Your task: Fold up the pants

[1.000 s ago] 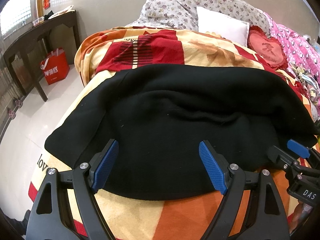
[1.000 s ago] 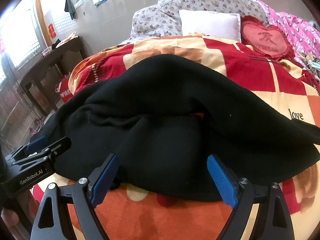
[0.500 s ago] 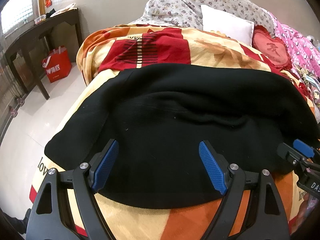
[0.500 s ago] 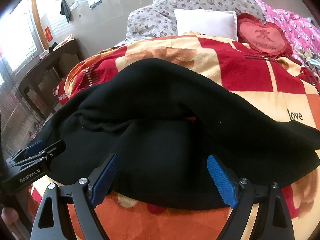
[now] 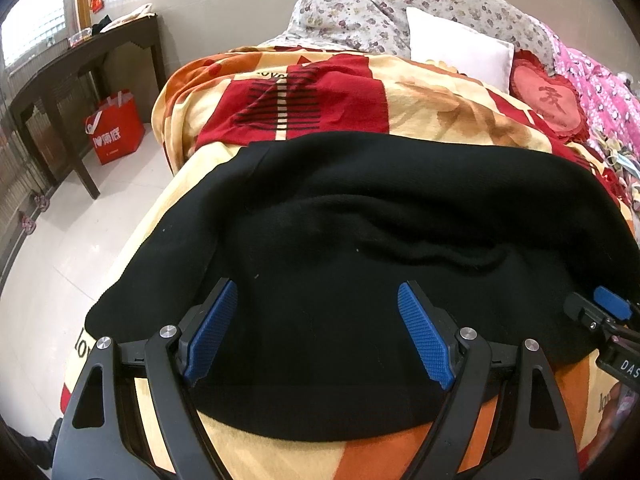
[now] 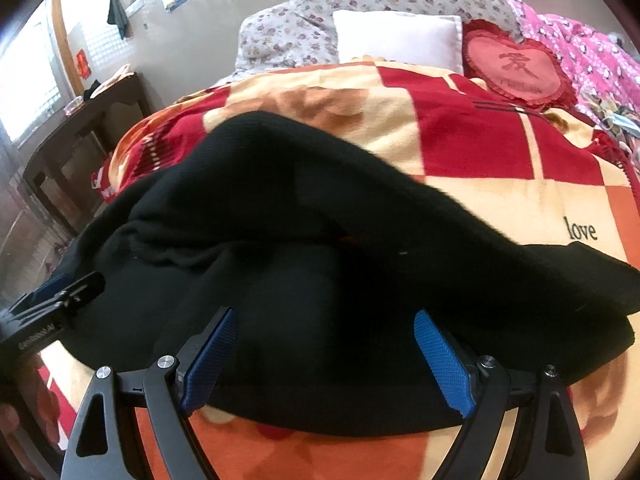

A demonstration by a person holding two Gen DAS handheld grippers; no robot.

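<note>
**Already doubled over, black pants lie across the foot of the bed**

Broadly, the bed (image 5: 188, 128) fills both views, covered by an orange, red and cream blanket (image 5: 332, 92) with the word "love" printed near its right side. Across the near end of that blanket lie the black pants (image 5: 360, 248), spread wide from the left edge of the bed to the right, with one layer lapped over another and a soft ridge of wrinkles running through the middle. In the right wrist view the upper layer lifts slightly, leaving a dark gap beneath it.

At the head of the bed sit a floral quilt (image 5: 360, 8), a white pillow (image 5: 456, 52), a red heart-shaped cushion (image 5: 548, 96) and pink bedding (image 5: 600, 80) along the right side. Left of the bed, on the pale floor, a dark wooden counter (image 5: 80, 64) stands against the wall, with a red shopping bag (image 5: 114, 128) beside its leg.

The left gripper (image 5: 318, 332) hovers over the near hem of the pants, its blue fingers (image 5: 210, 332) spread wide and holding nothing. The right gripper (image 6: 328, 364) is likewise released above the hem, fingers (image 6: 442, 364) apart. Each gripper's tip shows at the edge of the other's view, near the outer ends of the pants.
</note>
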